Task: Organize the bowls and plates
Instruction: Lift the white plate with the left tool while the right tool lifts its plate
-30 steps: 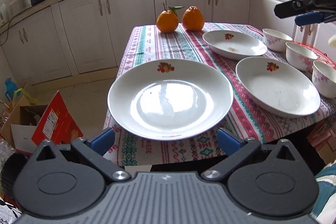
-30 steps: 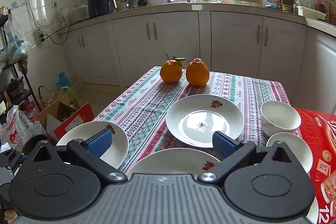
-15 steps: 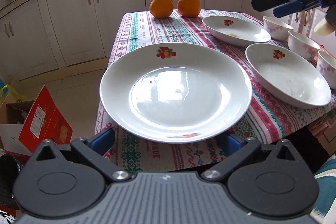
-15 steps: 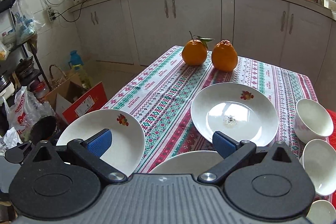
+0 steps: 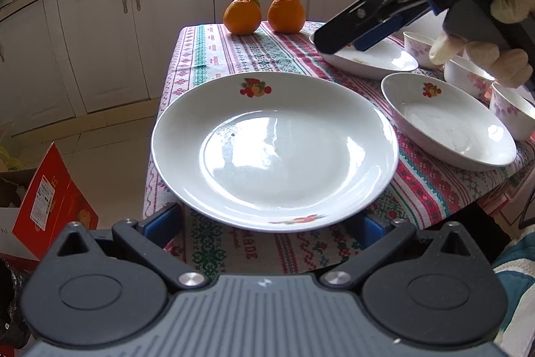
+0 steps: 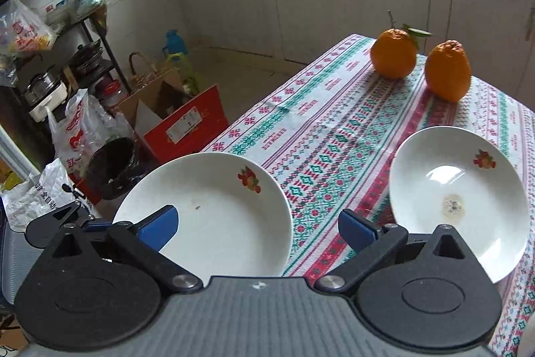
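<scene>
Kitchen cabinets behind, patterned tablecloth [image 5: 240, 56] up front, and the left gripper [image 5: 271, 223] has closed in low with jaws spread under the near plate [image 5: 274, 149] at the table's edge, while the right gripper [image 6: 257, 226], also spread, has swung over, so stacking looks imminent.

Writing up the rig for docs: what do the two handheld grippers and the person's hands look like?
Both the left gripper and the right gripper have black linkage arms, blue finger pads, silver pivot screws and a ribbed grey body. The right gripper's housing reads "DAS" in white letters. The hand holding it wears a cream knit glove. No cables visible.
</scene>
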The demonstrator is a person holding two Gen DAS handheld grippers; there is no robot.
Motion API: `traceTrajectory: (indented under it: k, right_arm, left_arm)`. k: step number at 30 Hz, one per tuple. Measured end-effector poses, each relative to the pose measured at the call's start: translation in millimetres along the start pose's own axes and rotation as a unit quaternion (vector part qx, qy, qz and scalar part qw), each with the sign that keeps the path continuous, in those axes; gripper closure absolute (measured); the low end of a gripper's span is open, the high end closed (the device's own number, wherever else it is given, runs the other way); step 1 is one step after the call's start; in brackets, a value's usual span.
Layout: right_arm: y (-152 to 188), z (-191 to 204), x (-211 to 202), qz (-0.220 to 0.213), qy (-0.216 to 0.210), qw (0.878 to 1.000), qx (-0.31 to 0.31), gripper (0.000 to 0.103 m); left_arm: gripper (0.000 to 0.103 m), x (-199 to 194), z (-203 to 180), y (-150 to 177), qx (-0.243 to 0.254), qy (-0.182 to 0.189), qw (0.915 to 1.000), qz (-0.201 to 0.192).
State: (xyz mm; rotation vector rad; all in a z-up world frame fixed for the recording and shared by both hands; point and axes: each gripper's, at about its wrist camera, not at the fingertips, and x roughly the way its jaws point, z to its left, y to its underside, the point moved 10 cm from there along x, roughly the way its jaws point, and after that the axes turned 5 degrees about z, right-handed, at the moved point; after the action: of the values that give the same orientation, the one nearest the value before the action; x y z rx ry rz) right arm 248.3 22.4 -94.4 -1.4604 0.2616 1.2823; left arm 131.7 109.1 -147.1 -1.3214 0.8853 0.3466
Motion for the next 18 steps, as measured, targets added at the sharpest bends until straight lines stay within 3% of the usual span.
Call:
traceTrajectory:
  k: [7, 13, 18]
  right_arm:
    - [-4.6, 4.0, 39.3, 0.056, -0.034, 0.998, -0.008, 0.0]
    - [-11.6, 8.2, 60.8, 0.082, -0.058, 0.994, -0.035, 0.0]
    - [-13.0, 11.4, 72.2, 0.096, -0.076, 0.991, -0.046, 0.006]
  left_arm:
    - [0.0, -1.1, 0.1, 0.5, 0.003, 0.0, 0.9999, -0.011]
    - [0.0, -0.9, 0.6, -0.2, 0.008, 0.008, 0.9999, -0.008]
    - [0.0, 0.9, 1.0, -1.8, 0.013, 0.013, 0.9998, -0.004]
